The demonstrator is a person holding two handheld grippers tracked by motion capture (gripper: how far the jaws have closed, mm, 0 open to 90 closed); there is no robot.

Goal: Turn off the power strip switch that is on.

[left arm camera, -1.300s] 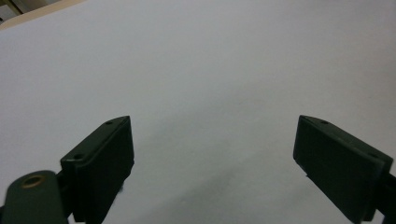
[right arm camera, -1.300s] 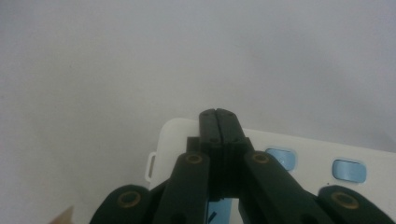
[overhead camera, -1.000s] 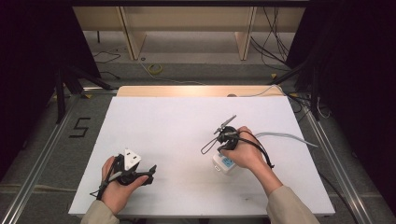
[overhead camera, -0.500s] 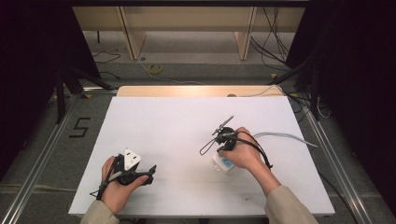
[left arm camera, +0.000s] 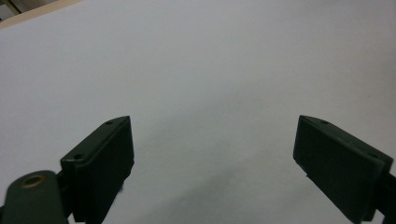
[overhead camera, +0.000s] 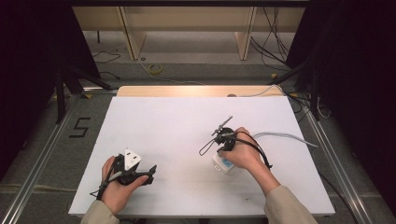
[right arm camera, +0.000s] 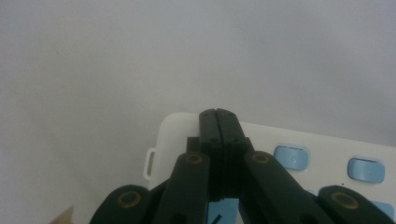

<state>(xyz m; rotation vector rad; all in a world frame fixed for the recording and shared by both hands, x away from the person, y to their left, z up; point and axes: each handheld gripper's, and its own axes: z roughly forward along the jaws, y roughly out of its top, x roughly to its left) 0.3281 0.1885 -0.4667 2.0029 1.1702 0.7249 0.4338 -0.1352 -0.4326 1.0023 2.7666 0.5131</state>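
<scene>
High view: white bench [overhead camera: 187, 126] under the lamp. Left gripper [overhead camera: 150, 170] lies near the front edge at about 7 o'clock, held in the left hand [overhead camera: 119, 186], its jaws pointing toward 3 o'clock and standing apart. Right gripper [overhead camera: 219, 156] sits right of centre, at about 4 o'clock, in the right hand [overhead camera: 245, 156]. A white remote [overhead camera: 224, 164] with blue buttons lies on the bench directly under that hand, mostly covered by it. A grey cable [overhead camera: 285, 136] trails off toward 3 o'clock.

Left gripper view: the two black jaws are spread wide, with bare bench [left arm camera: 210, 70] between them (nothing held).

Right gripper view: the gripper [right arm camera: 218, 113] has its jaws pressed flat together, tips meeting at 12 o'clock, with nothing between them. The remote [right arm camera: 327, 154] lies right beneath, its rounded corner under the tips and blue buttons running off toward 4 o'clock. Whether the tips touch the remote cannot be told.
</scene>
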